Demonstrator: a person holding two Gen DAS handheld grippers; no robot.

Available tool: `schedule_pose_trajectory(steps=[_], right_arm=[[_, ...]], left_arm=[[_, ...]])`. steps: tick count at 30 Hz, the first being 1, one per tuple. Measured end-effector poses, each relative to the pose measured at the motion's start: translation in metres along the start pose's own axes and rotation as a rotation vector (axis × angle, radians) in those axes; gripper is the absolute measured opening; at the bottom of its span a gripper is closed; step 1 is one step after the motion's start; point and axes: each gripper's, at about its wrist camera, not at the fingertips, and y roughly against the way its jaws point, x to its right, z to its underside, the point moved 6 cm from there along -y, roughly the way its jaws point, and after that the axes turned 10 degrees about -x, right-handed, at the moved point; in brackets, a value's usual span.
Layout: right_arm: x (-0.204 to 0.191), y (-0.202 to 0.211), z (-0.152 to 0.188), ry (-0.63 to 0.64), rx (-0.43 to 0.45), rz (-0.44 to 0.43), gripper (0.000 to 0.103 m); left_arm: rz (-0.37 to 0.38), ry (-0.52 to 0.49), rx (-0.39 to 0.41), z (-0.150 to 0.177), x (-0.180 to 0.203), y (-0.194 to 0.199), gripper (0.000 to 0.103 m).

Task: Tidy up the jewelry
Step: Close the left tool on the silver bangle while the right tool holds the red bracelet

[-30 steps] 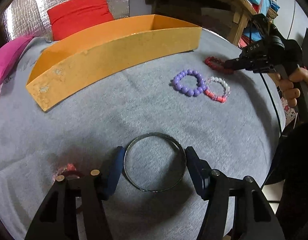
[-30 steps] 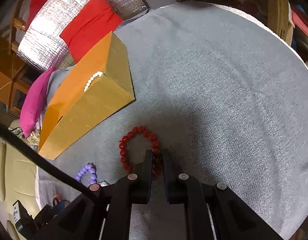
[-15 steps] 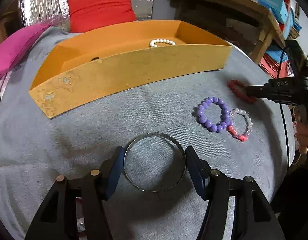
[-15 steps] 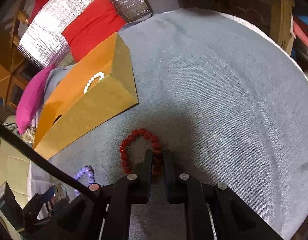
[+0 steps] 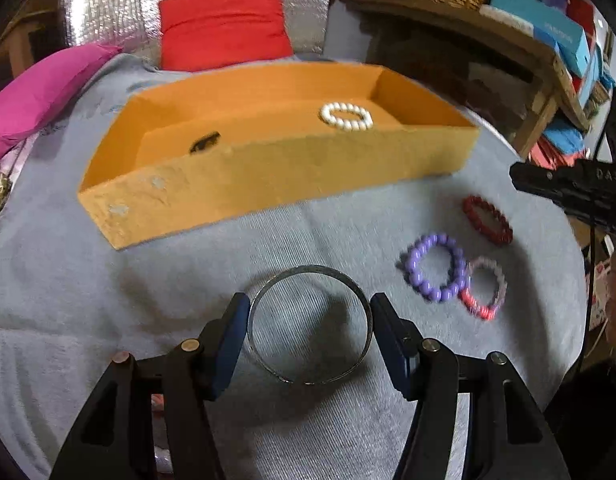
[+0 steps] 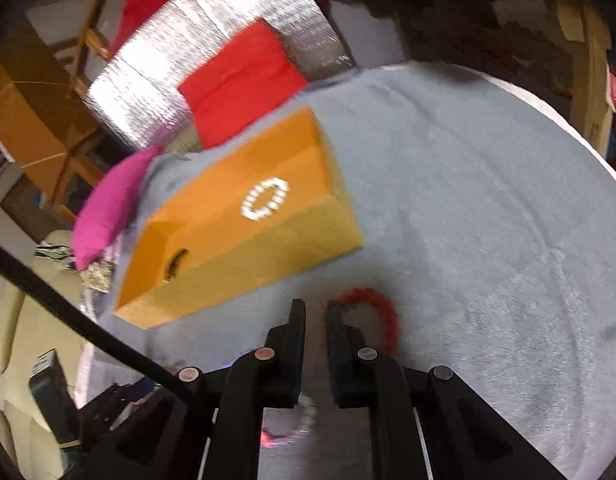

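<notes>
I had the left gripper (image 5: 310, 322) clamped across the bangle (image 5: 310, 328) just off the cloth, right gripper (image 6: 316, 312) pinched empty beside the red bracelet (image 6: 382, 312), so next was carrying it into the box (image 5: 267, 176).

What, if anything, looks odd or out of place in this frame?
The right gripper is shut on nothing: the red bead bracelet lies on the grey cloth beside its fingers, not between them. The orange cardboard box shows scuffed pale patches on its front wall.
</notes>
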Motion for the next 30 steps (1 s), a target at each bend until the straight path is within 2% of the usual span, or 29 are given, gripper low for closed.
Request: schedule_pose_trajectory(steps=[6,9,11,13,17,20,21,22,24,27,30], right_arm=[[-0.015,0.011,-0.007,0.02,0.047,-0.045,0.011],[-0.001,0.002,-0.009,0.0,-0.017,0.011,0.011],[0.018,-0.007,-0.008,-0.06,-0.073,0.052,0.018],[0.03,-0.016,-0.006,-0.077,-0.117,0.091,0.047],[0.039,-0.027,-0.006,-0.048,-0.13,0.14,0.049],[0.039,-0.046,0.0,0.029,-0.17,0.22,0.044],[0.037,-0.049,0.001,0.061,-0.159,0.26,0.036],[0.033,-0.049,0.0,0.107,-0.142,0.306,0.023],[0.025,-0.05,0.0,0.183,-0.122,0.365,0.01],[0.022,-0.038,-0.001,0.166,-0.077,0.349,0.01],[0.018,-0.014,-0.006,0.149,-0.007,0.284,0.01]], left_arm=[[0.001,0.023,0.043,-0.008,-0.002,0.009,0.063],[-0.005,0.008,0.028,-0.007,0.002,0.005,0.063],[-0.019,-0.008,0.017,-0.005,0.004,0.003,0.063],[-0.022,-0.003,0.003,-0.003,0.003,0.001,0.063],[-0.021,0.007,-0.005,-0.002,0.001,0.0,0.063],[-0.023,0.011,-0.005,-0.001,0.0,0.0,0.063],[-0.024,0.014,-0.006,-0.001,-0.001,0.0,0.063],[-0.024,0.016,-0.007,-0.001,-0.002,0.0,0.063],[-0.03,0.019,-0.008,-0.001,-0.003,0.0,0.063],[-0.032,0.022,-0.001,-0.002,-0.005,0.002,0.063],[-0.031,0.026,0.018,-0.004,-0.006,0.008,0.063]])
